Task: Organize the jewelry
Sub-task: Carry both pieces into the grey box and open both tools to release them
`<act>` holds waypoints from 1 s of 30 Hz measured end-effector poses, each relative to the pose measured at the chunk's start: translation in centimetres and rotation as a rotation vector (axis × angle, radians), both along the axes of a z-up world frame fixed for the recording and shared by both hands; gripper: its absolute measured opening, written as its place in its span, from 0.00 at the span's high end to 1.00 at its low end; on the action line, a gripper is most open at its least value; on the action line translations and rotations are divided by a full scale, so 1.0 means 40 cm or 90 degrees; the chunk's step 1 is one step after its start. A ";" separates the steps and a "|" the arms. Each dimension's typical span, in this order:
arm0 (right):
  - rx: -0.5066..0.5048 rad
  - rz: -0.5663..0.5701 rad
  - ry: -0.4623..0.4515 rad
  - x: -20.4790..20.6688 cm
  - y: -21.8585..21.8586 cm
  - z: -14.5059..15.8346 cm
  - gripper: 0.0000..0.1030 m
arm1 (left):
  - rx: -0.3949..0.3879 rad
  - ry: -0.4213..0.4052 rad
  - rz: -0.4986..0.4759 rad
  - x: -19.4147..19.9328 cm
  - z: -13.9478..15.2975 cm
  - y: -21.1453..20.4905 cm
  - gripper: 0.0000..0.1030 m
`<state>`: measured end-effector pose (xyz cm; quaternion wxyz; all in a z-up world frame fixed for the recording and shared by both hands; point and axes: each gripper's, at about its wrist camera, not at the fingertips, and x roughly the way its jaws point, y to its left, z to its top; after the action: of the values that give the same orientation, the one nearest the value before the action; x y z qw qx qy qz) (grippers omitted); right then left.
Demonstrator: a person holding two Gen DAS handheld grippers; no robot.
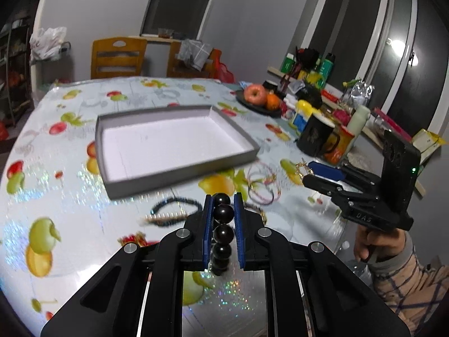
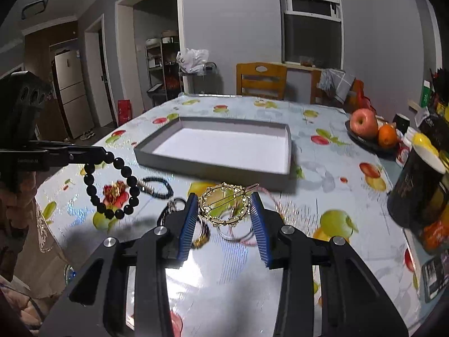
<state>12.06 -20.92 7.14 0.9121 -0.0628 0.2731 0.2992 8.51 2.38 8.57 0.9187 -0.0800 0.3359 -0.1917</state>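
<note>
My left gripper (image 1: 223, 198) is shut on a black bead bracelet (image 1: 223, 214), held above the table. In the right wrist view that bracelet (image 2: 112, 188) hangs as a loop from the left gripper (image 2: 102, 151). My right gripper (image 2: 223, 198) is shut on a round gold hair clip (image 2: 224, 206), its rim between the blue pads. In the left wrist view the right gripper (image 1: 307, 172) is at the right, with the gold clip (image 1: 300, 166) at its tip. A grey tray (image 1: 179, 174) with a white floor lies beyond both grippers, also seen as the tray (image 2: 213, 168).
On the fruit-print tablecloth lie a dark blue braided bracelet (image 2: 157, 186), a red-gold ornament (image 2: 115, 192) and thin red bangles (image 1: 262, 182). A fruit plate (image 2: 364, 140), mugs (image 2: 415, 185) and bottles crowd the right side. Wooden chairs (image 2: 261, 80) stand behind the table.
</note>
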 end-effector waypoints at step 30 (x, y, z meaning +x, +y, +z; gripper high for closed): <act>-0.021 0.038 0.091 0.397 0.169 0.003 0.63 | 0.047 -0.038 0.032 0.328 0.108 0.030 0.85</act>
<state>27.92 -14.17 7.26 0.8799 -0.0646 0.3404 0.3253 21.62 3.59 12.91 0.9351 -0.0487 0.3134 -0.1582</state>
